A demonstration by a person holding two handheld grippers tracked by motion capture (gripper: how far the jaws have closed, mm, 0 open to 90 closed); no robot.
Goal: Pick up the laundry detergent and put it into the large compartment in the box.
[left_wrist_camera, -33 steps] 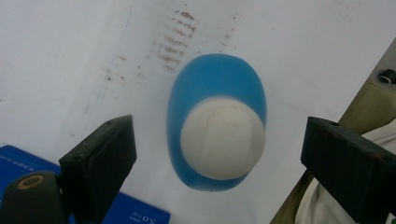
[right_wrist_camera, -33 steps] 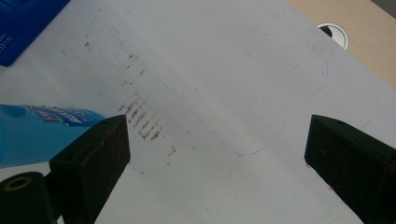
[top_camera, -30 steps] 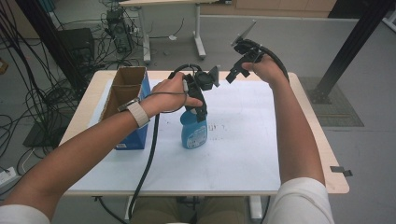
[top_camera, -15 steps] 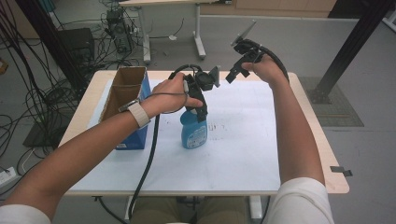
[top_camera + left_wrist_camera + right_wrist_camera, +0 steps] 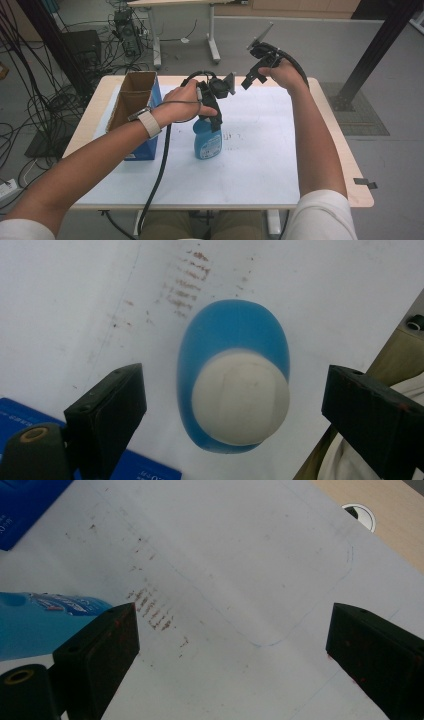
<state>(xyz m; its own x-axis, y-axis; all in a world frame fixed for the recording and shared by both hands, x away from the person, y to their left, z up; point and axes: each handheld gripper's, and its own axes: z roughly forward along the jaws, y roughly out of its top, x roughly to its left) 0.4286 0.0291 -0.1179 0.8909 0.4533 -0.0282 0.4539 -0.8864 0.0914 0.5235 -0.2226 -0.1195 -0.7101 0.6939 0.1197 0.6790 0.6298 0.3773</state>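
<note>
A blue bottle (image 5: pixel 207 142) with a white cap stands upright near the middle of the white table sheet (image 5: pixel 260 155). My left gripper (image 5: pixel 212 117) hangs right over it, pointing down. In the left gripper view the white cap (image 5: pixel 240 397) and blue body (image 5: pixel 232 325) lie between the two jaws of that gripper (image 5: pixel 240 412), which stand wide apart and touch nothing. My right gripper (image 5: pixel 251 79) is held high over the far edge of the table. Its own view shows the gripper (image 5: pixel 232 650) open over the bare sheet, with the bottle (image 5: pixel 40 622) off to the left.
An open cardboard box with blue sides (image 5: pixel 137 117) stands at the table's left, close to the bottle; its corner (image 5: pixel 22 500) shows in the right gripper view. A round cable hole (image 5: pixel 360 515) sits in the wooden tabletop. Faint brown marks (image 5: pixel 152 612) stain the sheet.
</note>
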